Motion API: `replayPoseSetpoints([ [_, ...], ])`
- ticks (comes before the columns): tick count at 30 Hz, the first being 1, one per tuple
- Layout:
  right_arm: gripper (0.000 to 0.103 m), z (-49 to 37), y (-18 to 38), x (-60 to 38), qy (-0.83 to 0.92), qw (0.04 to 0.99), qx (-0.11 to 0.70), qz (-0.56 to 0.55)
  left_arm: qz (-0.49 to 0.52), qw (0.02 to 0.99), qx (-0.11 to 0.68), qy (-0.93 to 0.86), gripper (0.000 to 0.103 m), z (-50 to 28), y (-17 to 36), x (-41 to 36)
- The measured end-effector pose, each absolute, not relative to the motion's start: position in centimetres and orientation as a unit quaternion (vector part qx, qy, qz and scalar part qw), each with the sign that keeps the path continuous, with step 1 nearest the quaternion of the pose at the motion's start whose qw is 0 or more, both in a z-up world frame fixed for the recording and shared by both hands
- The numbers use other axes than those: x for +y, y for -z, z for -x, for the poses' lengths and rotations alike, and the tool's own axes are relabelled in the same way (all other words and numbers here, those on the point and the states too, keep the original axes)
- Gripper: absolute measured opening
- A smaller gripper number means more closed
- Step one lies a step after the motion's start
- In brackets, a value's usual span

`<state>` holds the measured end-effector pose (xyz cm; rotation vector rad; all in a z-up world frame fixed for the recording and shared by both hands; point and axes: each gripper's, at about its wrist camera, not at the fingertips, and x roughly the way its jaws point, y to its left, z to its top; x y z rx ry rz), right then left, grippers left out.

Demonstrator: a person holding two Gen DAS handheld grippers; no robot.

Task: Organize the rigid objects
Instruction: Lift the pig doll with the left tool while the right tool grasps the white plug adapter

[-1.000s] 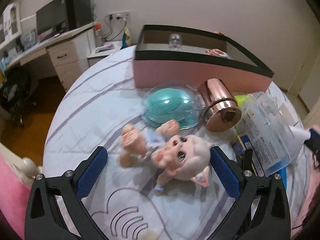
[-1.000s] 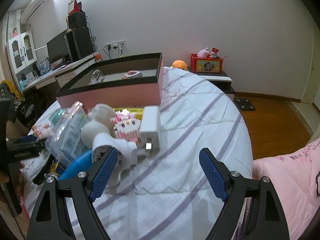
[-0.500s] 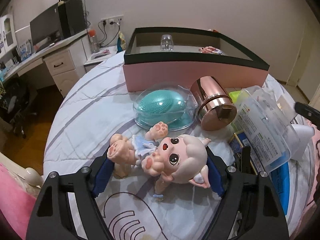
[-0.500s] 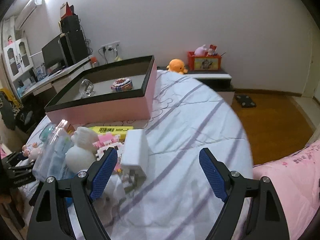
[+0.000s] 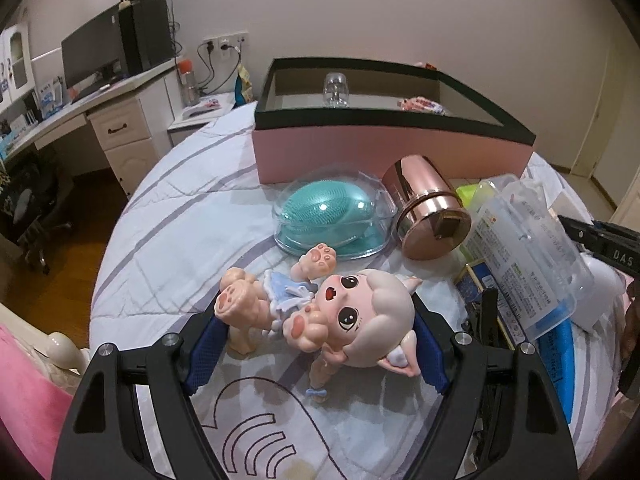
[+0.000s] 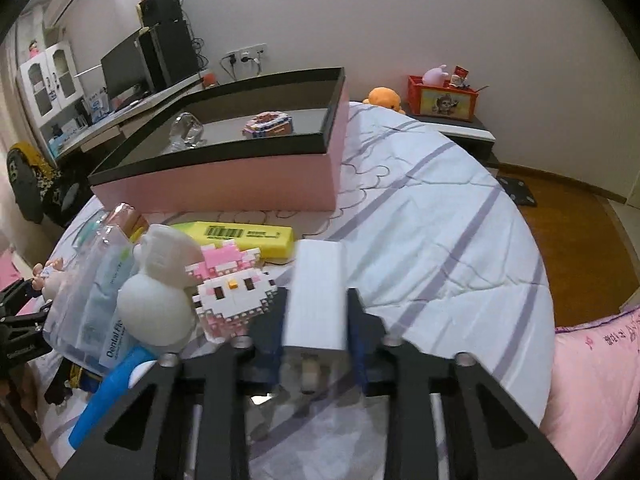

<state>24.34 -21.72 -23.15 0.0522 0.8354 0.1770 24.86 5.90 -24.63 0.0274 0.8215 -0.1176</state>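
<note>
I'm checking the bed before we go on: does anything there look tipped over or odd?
Yes. The rose-gold canister lies on its side beside the pink box, and the doll lies on its back, paws up, between the left gripper's fingers.

White walls, wooden floor, desk with monitor.
</note>
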Motion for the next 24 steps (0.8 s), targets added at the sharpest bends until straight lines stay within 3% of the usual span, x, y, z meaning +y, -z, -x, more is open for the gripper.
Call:
replayPoseSetpoints([
  [14,0.024,-22.8,18.8,-20.7,-0.076,0.931,0.357,0.007,-0.014,0.933,0.351,0.073,0.081,-24.3,19.7,5.5],
  [24,0.024,-26.6,13.7,-18.7,-0.118,0.936,0.329,0.036,-0.051,0.939,0.316,0.125,0.081,-30.2,13.9,2.4],
])
